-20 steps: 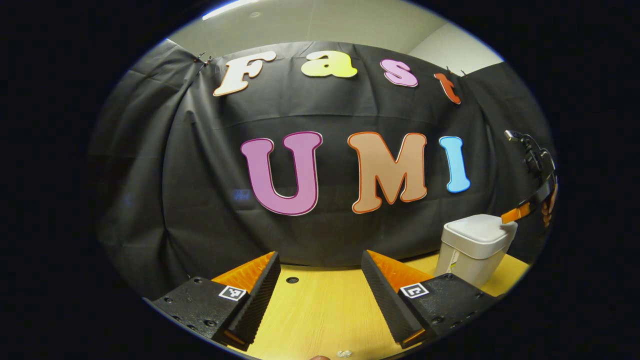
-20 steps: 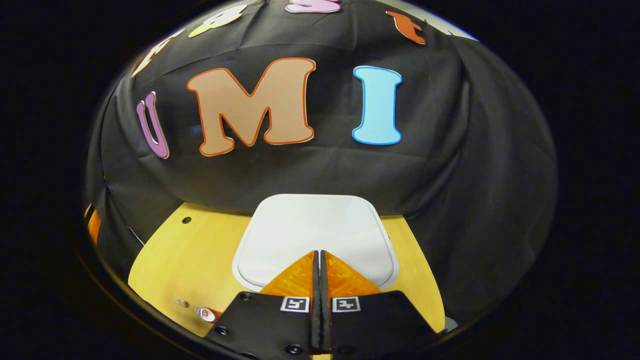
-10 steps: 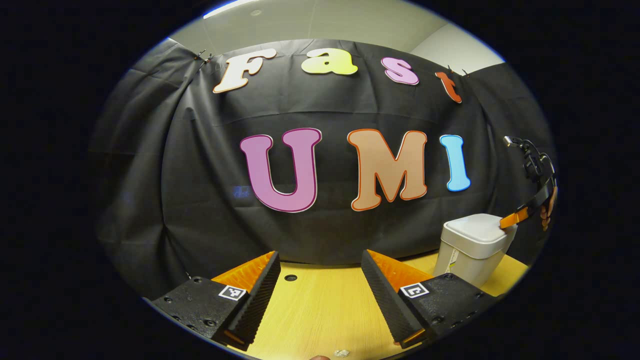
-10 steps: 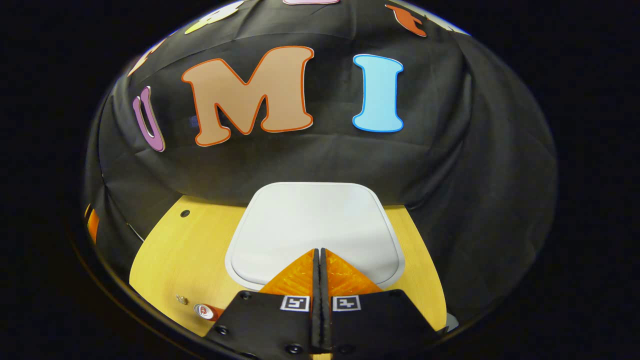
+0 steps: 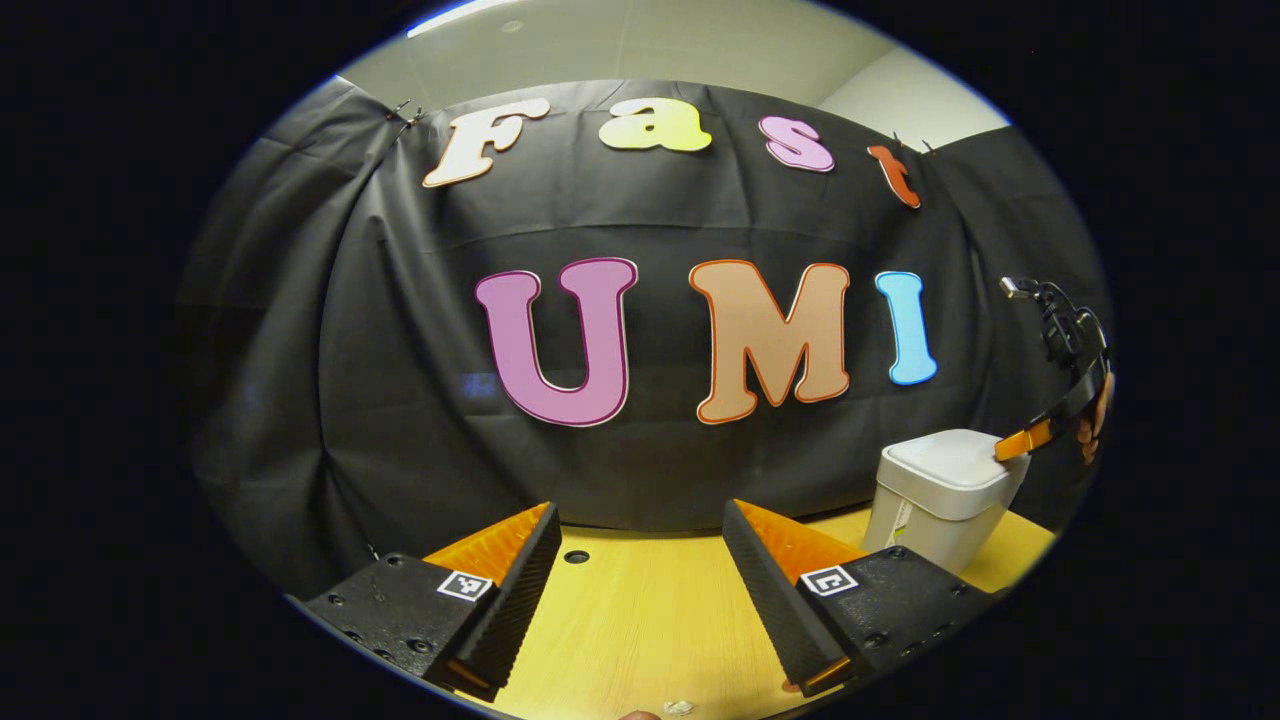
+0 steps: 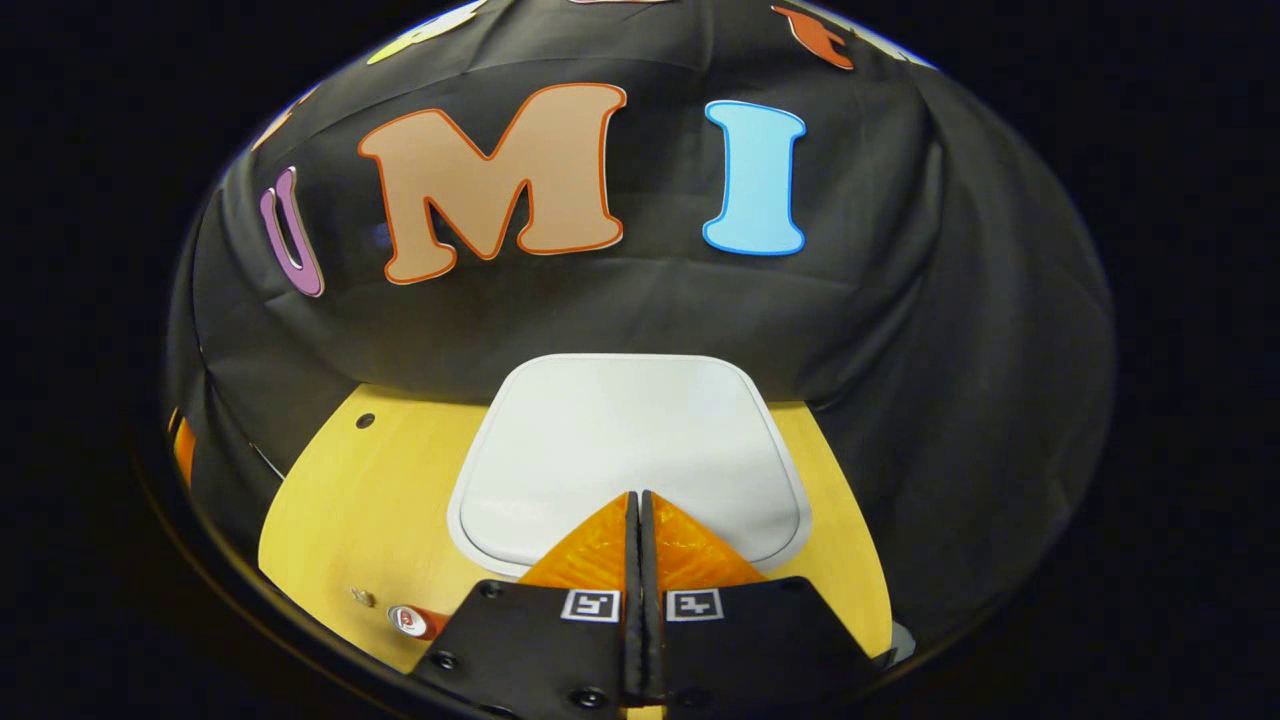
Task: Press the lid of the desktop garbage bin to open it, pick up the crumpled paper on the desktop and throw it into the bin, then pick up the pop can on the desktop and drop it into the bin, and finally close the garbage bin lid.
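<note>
Right gripper (image 6: 637,497) is over the garbage bin (image 5: 940,495), its two fingers pressed flat together with nothing between them, tips pointing down at the near edge of the white lid (image 6: 625,440). From the right gripper view alone, whether the tips touch the lid or sit just above it cannot be told. The lid lies flat and shut on the bin. In the left gripper view that same gripper (image 5: 1022,441) shows at the far right, its tip right at the near right corner of the lid, a hand (image 5: 1092,420) behind it.

Left gripper (image 5: 640,590) sits low over the wooden tabletop (image 5: 640,620), fingers spread wide apart, holding nothing, well to the left of the bin. A small round hole (image 5: 576,556) in the tabletop lies between and beyond its fingers.

The pop can (image 6: 412,622) lies on its side on the tabletop, near and left of the bin in the right gripper view, end facing the camera. A little pale scrap (image 5: 677,707), possibly the crumpled paper, sits at the very near edge of the left gripper view, too small to be sure.
</note>
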`<state>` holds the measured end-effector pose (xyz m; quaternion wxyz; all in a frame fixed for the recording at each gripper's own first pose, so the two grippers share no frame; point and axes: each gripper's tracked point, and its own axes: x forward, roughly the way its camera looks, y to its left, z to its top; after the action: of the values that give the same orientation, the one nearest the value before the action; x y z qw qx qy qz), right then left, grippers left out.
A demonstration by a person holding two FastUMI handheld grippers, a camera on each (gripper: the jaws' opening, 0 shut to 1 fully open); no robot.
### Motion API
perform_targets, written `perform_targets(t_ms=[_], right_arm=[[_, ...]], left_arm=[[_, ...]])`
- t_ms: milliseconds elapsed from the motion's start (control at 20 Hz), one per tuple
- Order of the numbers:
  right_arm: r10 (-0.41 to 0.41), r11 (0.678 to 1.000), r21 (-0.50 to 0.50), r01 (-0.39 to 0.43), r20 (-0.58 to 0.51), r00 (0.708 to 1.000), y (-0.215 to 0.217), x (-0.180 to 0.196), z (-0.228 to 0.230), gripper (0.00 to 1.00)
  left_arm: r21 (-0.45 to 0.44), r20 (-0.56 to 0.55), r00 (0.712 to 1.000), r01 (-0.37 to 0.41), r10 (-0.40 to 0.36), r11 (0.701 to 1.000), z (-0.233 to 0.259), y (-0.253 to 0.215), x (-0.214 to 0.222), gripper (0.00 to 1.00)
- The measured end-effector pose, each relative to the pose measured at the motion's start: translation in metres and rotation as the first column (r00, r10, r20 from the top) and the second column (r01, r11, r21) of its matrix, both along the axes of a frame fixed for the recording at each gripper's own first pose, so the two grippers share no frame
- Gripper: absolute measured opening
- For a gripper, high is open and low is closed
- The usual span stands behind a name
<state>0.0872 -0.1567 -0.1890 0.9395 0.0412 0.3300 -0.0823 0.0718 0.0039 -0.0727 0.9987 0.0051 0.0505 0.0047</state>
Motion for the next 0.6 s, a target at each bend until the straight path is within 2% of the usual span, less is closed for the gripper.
perform_targets(t_ms=[50,100,150,200,250,300,450,500,550,600], right_arm=[[-0.001,1.0,-0.006,0.001,0.019,1.0,0.0,0.002,0.005,0.03],[0.016,1.0,0.006,-0.017,0.02,1.0,0.005,0.0,0.004,0.03],[0.019,1.0,-0.005,-0.019,0.025,1.0,0.005,-0.002,0.006,0.03],[0.032,0.999,-0.017,-0.032,0.036,0.999,0.006,-0.001,0.008,0.03],[0.033,0.999,-0.03,-0.032,0.053,0.998,0.006,-0.001,0.012,0.01],[0.036,0.999,-0.033,-0.033,0.079,0.996,0.008,0.0,0.018,0.03],[0.014,0.999,-0.033,-0.01,0.143,0.99,0.003,0.0,0.034,0.03],[0.012,1.0,-0.03,-0.007,0.167,0.986,0.004,-0.001,0.039,0.01],[0.016,1.0,-0.025,-0.011,0.196,0.98,0.005,0.0,0.046,0.03],[0.022,1.0,-0.023,-0.017,0.227,0.974,0.007,0.0,0.052,0.03]], left_arm=[[0.004,0.002,1.0,0.001,-0.001,1.0,0.0,0.001,0.0,1.0],[0.006,0.005,1.0,0.001,-0.001,1.0,0.001,0.001,0.0,0.95],[0.008,0.007,1.0,0.002,-0.002,1.0,0.001,0.001,0.0,1.0],[0.007,0.012,1.0,0.003,-0.003,1.0,0.003,0.002,0.0,1.0],[0.008,0.011,1.0,0.004,-0.004,1.0,0.002,0.002,-0.001,0.95],[0.007,0.011,1.0,0.006,-0.006,1.0,0.002,0.001,-0.001,1.0],[0.003,0.009,1.0,0.012,-0.012,1.0,0.001,0.0,0.0,1.0],[0.001,0.011,1.0,0.014,-0.014,1.0,0.002,0.0,0.0,0.95],[0.001,0.01,1.0,0.017,-0.017,1.0,0.002,-0.001,0.0,0.95],[0.0,0.01,1.0,0.018,-0.018,1.0,0.001,-0.001,-0.001,1.0]])
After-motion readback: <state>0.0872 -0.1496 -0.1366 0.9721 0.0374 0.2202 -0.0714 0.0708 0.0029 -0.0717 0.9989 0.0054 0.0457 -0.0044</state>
